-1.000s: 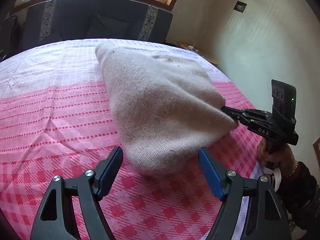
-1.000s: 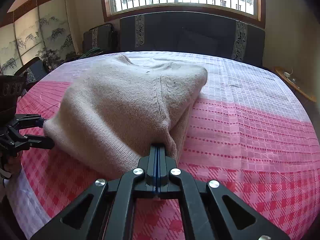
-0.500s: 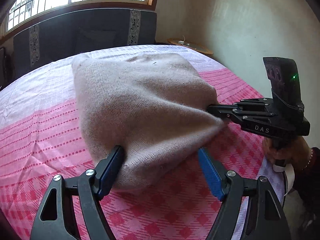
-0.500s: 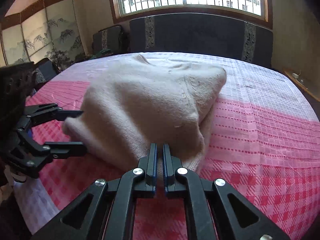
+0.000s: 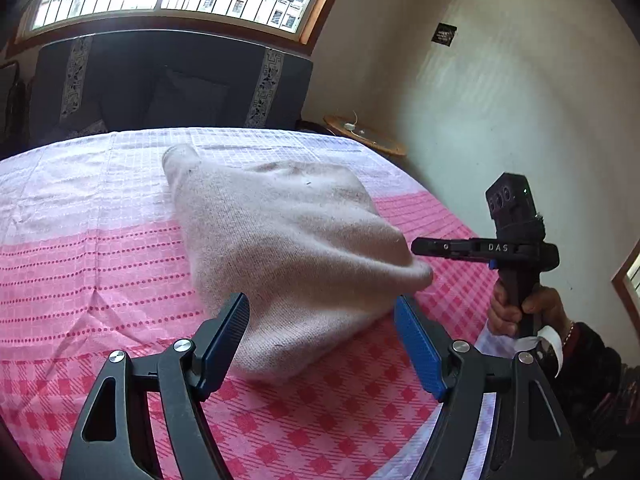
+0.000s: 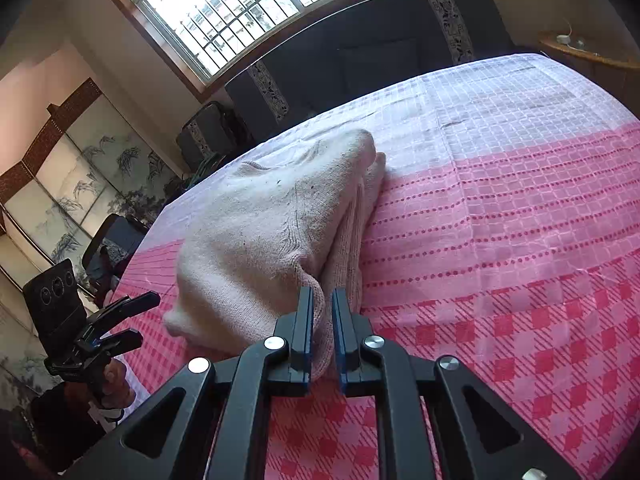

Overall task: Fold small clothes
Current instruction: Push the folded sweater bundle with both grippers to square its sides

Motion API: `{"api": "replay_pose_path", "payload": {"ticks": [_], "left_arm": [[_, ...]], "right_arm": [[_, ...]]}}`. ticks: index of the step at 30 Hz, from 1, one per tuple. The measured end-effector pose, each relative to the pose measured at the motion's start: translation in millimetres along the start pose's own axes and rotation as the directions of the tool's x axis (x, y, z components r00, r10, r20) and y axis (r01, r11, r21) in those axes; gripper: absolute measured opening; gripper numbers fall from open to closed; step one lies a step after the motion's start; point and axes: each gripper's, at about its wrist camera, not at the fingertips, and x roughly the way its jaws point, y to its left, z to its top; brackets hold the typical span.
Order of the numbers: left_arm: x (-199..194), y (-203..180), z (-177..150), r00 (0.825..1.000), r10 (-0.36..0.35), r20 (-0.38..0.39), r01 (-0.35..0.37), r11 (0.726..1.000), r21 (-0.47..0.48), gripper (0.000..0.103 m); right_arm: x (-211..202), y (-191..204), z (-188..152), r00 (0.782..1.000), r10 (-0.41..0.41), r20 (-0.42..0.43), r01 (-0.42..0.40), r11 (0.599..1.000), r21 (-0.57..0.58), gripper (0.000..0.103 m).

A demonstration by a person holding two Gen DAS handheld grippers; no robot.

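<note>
On a bed spread with a pink checked bedcover [image 5: 100,264], a beige knitted sweater [image 5: 280,248] lies folded into a thick bundle, and I work it from the near edge with a tool in each hand. My left gripper [image 5: 322,336] stands wide open, its blue pads either side of the bundle's near corner without pressing it, so it grasps nothing; I judge it is there to steady or square the fold rather than to carry. My right gripper [image 6: 322,328] has its jaws opening: a corner of the knit sits in the narrow gap between them, and the pads no longer appear to clamp it, which reads as a release after laying the fold down. In the left wrist view that right tool sits at three o'clock, tip at the bundle's right corner, my hand [image 5: 516,312] around its handle. The bundle rests mid-bed, straddling the line where the cover turns from red checks to pale. Its long axis runs from my grippers at six o'clock away toward the dark headboard [image 5: 172,80] at twelve, the folded layers stacked along the right-hand side in the right wrist view.
</note>
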Motion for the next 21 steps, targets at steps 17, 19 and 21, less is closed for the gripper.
{"api": "replay_pose_path", "payload": {"ticks": [17, 19, 21], "left_arm": [[74, 130, 32, 0.934, -0.332, -0.131, 0.239, 0.854, -0.463, 0.075], [80, 131, 36, 0.921, -0.363, -0.139, 0.264, 0.846, -0.463, 0.076], [85, 130, 41, 0.914, -0.376, -0.151, 0.270, 0.844, -0.464, 0.076]], "right_arm": [[77, -9, 44, 0.978, 0.066, -0.197, -0.055, 0.997, 0.060, 0.076], [84, -7, 48, 0.971, 0.097, -0.216, -0.089, 0.995, 0.048, 0.076], [92, -5, 53, 0.966, 0.138, -0.219, -0.130, 0.990, 0.050, 0.076]]}}
